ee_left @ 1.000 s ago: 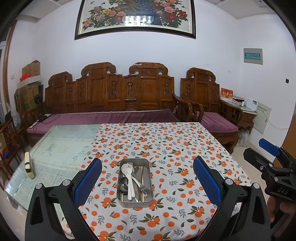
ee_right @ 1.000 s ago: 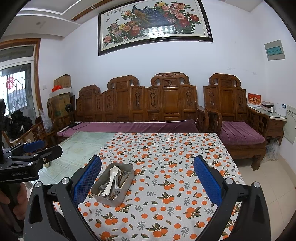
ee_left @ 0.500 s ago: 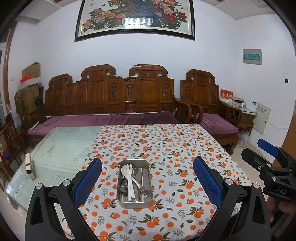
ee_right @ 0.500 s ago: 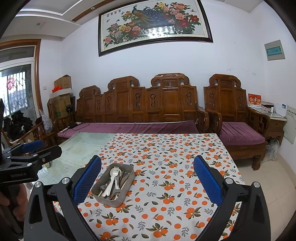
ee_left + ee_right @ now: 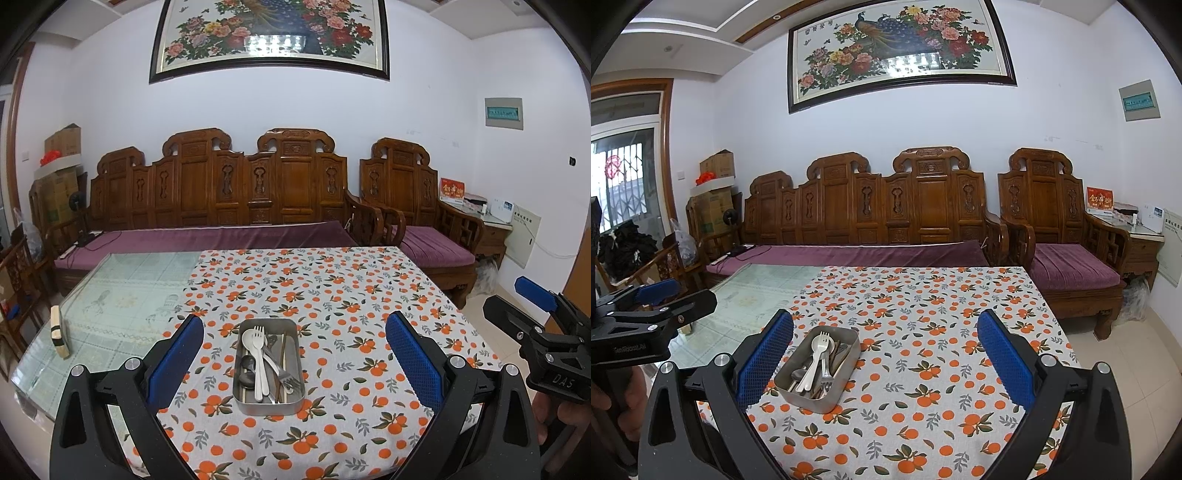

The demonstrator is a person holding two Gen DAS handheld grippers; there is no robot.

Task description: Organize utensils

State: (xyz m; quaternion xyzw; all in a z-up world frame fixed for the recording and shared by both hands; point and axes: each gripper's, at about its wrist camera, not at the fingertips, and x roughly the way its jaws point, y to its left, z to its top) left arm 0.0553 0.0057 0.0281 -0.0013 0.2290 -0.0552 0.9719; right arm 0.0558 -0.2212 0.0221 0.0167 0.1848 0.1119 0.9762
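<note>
Utensils [image 5: 264,362] in tray [image 5: 243,400] on table [image 5: 369,295]

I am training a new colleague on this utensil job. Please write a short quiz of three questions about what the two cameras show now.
1. True or false: the rectangular metal tray holding the utensils sits on the orange-patterned tablecloth.
2. What colour is the plastic fork lying in that tray?
3. Which tool is gripping something: A left tool, B right tool, C neither?

Key: 1 true. 2 white. 3 C, both stand wide open above the table.
</note>
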